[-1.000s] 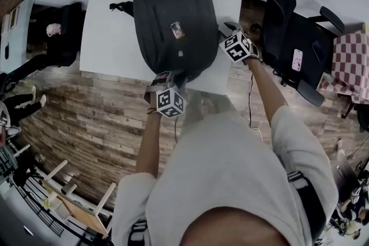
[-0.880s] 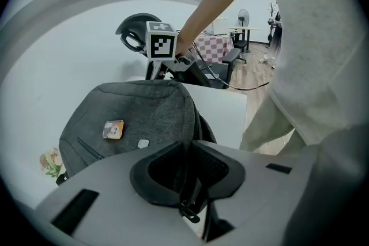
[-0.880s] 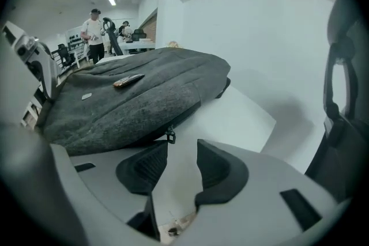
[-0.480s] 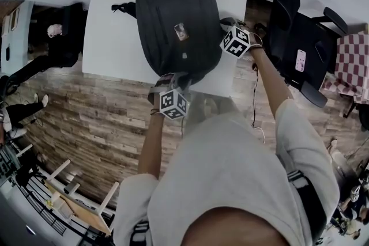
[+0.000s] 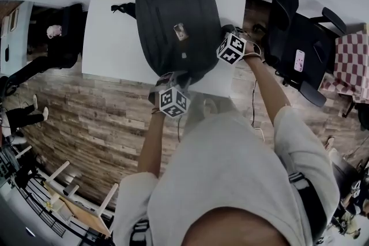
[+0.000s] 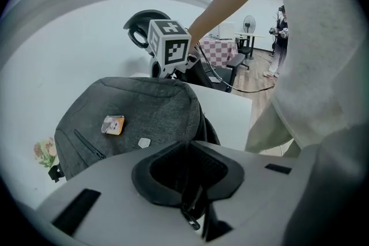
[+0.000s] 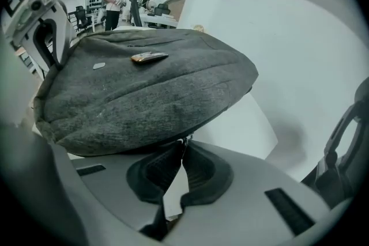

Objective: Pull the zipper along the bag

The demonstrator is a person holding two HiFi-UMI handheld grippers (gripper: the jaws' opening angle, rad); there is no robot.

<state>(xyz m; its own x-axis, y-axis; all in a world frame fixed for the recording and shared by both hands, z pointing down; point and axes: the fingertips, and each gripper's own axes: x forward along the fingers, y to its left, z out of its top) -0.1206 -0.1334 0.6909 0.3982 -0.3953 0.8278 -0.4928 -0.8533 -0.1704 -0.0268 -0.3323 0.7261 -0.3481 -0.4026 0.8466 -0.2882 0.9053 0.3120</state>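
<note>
While the left gripper is clamped on a fold of dark fabric at the near end of the bag, the right gripper has its jaws pressed together on the small metal zipper pull at the bag's lower side edge. The grey bag lies flat on the white worktop and bulges up just ahead of and above the right gripper, filling most of that gripper's view. From the left gripper the bag stretches straight ahead, and the right gripper's marker cube shows beyond the bag's far right side. A second small metal pull hangs below the left gripper's pads, against the black fabric held there. A little orange badge sits on the bag's top, ahead and left of the left gripper. A black office chair stands off to the right of the right gripper, beyond the worktop's edge.
</note>
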